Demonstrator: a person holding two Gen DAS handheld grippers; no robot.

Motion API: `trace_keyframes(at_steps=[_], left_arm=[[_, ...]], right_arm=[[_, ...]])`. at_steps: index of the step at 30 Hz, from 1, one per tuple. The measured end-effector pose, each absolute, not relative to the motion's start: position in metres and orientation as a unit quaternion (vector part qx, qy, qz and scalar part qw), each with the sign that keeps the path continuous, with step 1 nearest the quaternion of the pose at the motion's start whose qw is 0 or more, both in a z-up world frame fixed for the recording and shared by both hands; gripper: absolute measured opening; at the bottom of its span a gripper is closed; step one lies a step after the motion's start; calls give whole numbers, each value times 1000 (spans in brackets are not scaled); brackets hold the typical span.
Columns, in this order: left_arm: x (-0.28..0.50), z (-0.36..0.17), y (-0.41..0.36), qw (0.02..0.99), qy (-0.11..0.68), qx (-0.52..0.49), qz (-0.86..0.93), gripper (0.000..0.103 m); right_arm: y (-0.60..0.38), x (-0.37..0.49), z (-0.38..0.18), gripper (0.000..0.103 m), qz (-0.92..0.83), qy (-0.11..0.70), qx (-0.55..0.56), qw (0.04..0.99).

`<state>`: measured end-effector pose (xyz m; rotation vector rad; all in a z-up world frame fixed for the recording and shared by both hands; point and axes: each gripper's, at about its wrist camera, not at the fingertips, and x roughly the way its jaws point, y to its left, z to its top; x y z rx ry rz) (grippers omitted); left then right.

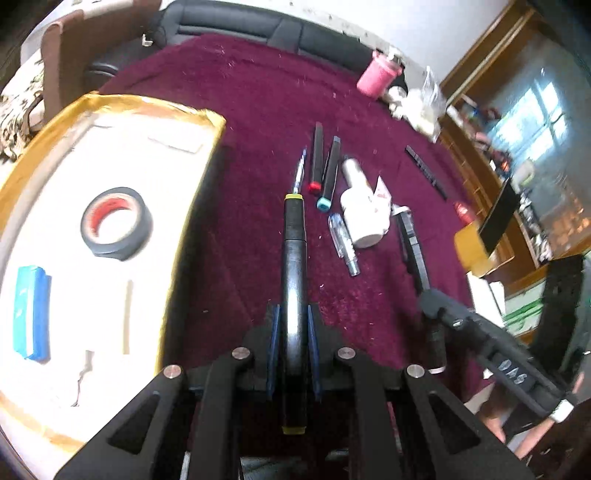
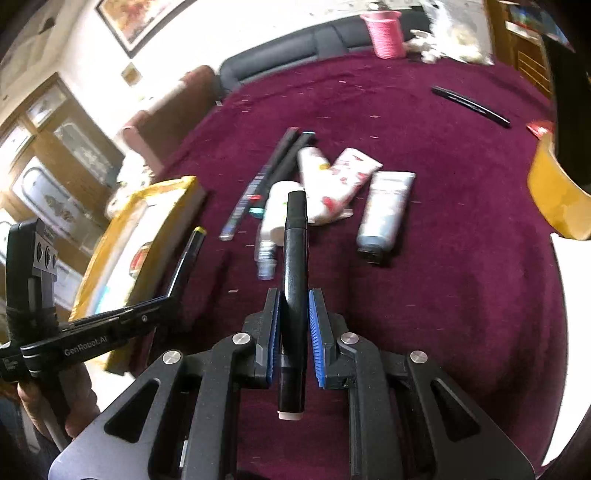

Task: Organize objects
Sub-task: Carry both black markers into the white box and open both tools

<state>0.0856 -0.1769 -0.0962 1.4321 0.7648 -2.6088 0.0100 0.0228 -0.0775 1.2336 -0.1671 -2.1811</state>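
My left gripper (image 1: 294,317) is shut on a black marker with yellow ends (image 1: 294,258), lifted above the maroon cloth beside the open yellow-edged box (image 1: 110,107). My right gripper (image 2: 293,306) is shut on a black marker with a white end (image 2: 294,258), held over the pile. On the cloth lie a red-capped marker (image 1: 317,158), a teal-capped marker (image 1: 330,173), a blue pen (image 1: 300,170), a clear pen (image 1: 343,243), a white tube (image 2: 277,210), a floral tube (image 2: 343,181) and a silver tube (image 2: 384,210). In the box are a black tape roll (image 1: 116,221) and a blue block (image 1: 31,312).
A pink cup (image 2: 386,33) and crumpled plastic stand at the far edge. A black strip (image 2: 469,105) lies at the far right, and a yellow tape roll (image 2: 554,195) sits at the right edge. A dark sofa runs behind the table.
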Motion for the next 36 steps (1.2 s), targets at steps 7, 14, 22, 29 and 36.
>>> trace_keyframes(at_steps=[7,14,22,29,36], left_arm=[[112,-64,-225,45,304,435,-846,12],[126,-61,-291,108,347,410,-837,12],[111,-89,-343,161,359,421,-817,12],[95,-109,-367,174,369,435,-803,12],[80,-125,-370,180,363,460,-790,12]], right_arm=[[-26,29,-60,15,-797,-40,458,391],[-82,20,-55,15,-756,-23,470,455],[-161,-12,-51,15,-727,14,475,496],[-222,-43,-67,16,-712,52,491,499],[-252,-63,-87,16,-711,97,503,481]])
